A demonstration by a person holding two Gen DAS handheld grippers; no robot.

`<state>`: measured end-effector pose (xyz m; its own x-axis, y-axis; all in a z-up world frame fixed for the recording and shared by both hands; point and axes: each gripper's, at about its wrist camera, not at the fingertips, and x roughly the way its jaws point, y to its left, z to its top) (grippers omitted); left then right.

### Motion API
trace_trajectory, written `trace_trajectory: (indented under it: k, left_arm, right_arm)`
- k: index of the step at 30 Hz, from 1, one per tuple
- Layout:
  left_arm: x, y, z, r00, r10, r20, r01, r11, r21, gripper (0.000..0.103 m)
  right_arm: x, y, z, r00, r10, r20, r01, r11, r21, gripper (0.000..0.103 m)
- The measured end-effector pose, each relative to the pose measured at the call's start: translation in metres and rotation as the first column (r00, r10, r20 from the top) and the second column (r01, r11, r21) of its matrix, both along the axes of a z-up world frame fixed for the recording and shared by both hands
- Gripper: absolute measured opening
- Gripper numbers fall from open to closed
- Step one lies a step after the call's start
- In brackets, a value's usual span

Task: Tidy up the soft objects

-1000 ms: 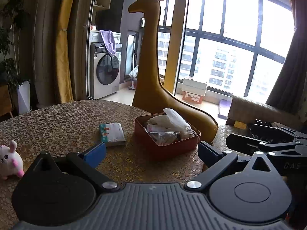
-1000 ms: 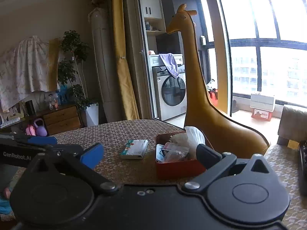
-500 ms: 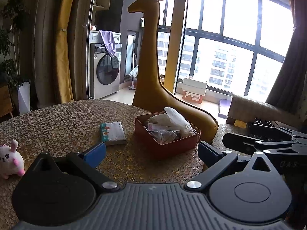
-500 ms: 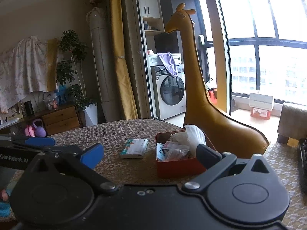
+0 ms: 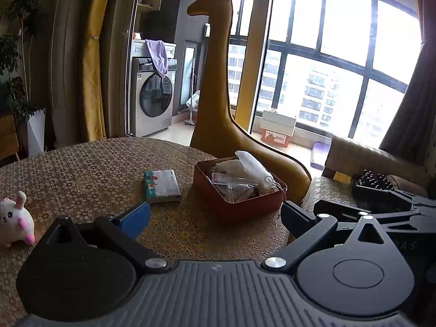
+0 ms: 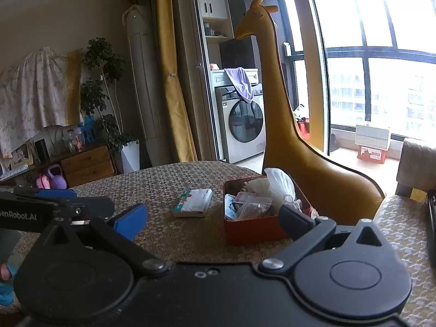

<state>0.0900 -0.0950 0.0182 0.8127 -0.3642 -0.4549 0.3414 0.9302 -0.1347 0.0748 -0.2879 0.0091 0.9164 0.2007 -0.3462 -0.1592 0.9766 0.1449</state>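
On the patterned surface point(image 5: 90, 169), the red box point(image 5: 239, 207) sits at about 12 o'clock from the left tool point(image 5: 215, 215), already loaded with plastic bags and soft packets. A tissue pack point(image 5: 162, 186) lies flat just beside the box, at 11 o'clock and apart from it. A white plush bunny point(image 5: 15, 218) stands at 9 o'clock, well apart from the box and near the edge of the left wrist view.

Tool state: the left tool is released, fingers spread wide, nothing between them. The right tool point(image 6: 212, 218) is likewise released and empty; from its view the box is at 1 o'clock and the tissue pack at 12 o'clock. Neither tool touches any item.

Step in hand (judgement): selection and approach. Two soft items remain outside the box, so the task is judged partly done.

Next move (judgement):
1. Choose one item; the tissue pack is the nearer to both tools.
2. Lower the tool so the fingers straddle the pack's narrow sides.
3. Clench gently; the pack is likely to compress.
4. Lift clear of the box rim, since the contents already stand above it, then release on top.

The bunny is best served by the left tool.
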Motion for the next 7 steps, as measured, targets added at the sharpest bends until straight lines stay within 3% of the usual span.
trace_trajectory:
  k: [7]
  left_arm:
    - [0.0022, 0.0003, -0.0024, 1.000, 0.007, -0.023, -0.007, 1.000, -0.005, 0.102]
  right_arm:
    - [0.0020, -0.0009, -0.0024, 1.000, -0.001, -0.014, 0.001, 1.000, 0.010, 0.103]
